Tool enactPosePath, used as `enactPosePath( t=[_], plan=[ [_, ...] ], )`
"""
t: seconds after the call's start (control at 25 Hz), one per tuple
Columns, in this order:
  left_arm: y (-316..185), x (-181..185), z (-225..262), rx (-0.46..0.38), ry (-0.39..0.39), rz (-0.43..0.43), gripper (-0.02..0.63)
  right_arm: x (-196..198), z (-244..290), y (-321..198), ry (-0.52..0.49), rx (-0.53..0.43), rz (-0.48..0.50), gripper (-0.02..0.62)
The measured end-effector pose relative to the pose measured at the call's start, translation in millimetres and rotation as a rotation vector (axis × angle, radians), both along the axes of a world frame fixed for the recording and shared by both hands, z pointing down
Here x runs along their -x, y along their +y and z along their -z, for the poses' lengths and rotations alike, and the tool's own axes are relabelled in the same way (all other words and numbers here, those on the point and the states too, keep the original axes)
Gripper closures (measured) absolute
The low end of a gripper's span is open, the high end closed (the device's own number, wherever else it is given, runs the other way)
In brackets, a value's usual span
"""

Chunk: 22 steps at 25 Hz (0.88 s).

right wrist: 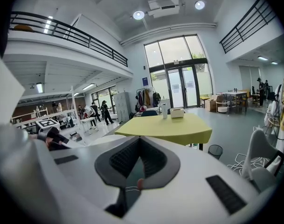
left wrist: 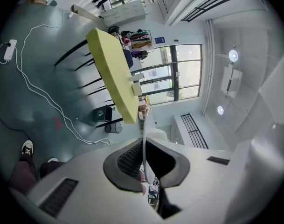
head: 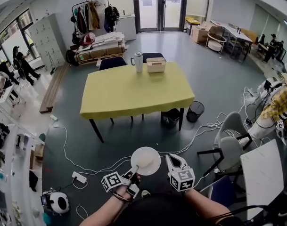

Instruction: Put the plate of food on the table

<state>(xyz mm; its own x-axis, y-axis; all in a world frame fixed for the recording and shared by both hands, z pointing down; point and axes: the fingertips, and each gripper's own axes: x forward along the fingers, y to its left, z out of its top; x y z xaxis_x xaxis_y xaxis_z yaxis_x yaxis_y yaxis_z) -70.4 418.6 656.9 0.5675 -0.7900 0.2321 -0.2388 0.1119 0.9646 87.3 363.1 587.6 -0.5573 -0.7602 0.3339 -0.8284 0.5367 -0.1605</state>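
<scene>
Near edge of the head view, low centre: white plate [head: 145, 160] held over bare floor, well short of the yellow table [head: 134, 86].

- Left gripper [head: 134, 169] pinches the plate's near-left rim. In the left gripper view the plate [left wrist: 144, 134] shows edge-on as a thin pale line running between the dark pads, jaws pressed onto it.
- Right gripper [head: 174, 160] sits just right of the plate and appears not to touch it. In its own view the pads [right wrist: 128, 157] are brought together with nothing between them.
- Table stands far and centre. A tumbler [head: 138, 61] and a small box [head: 156, 65] sit at its far edge; the near part of the cloth is bare.

Step in hand, as I judge it: the carry, with the set-down not yet begun. The next move calls for closing the gap to the table's near edge, keeping the plate level on a one-sided rim grip, then lowering it flat onto the cloth before the jaws part. White cables [head: 86, 166] cross the floor between here and the table and are a trip risk.

Hard to make out: the food is only a pale patch on the plate. The person's body cuts off the lower frame.
</scene>
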Motion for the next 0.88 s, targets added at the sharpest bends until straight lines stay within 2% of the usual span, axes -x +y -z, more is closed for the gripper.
enactPosePath(
  t=[0.4,0.88],
  plan=[
    [-28,-2,-5,0.006,0.019,0.007,0.590,-8,-2,-27,0.012,0.005,-0.015,0.584],
    [-102,2,-7,0.000,0.019,0.075,0.589,-4,0,-110,-0.011,-0.005,0.030,0.584]
  ],
)
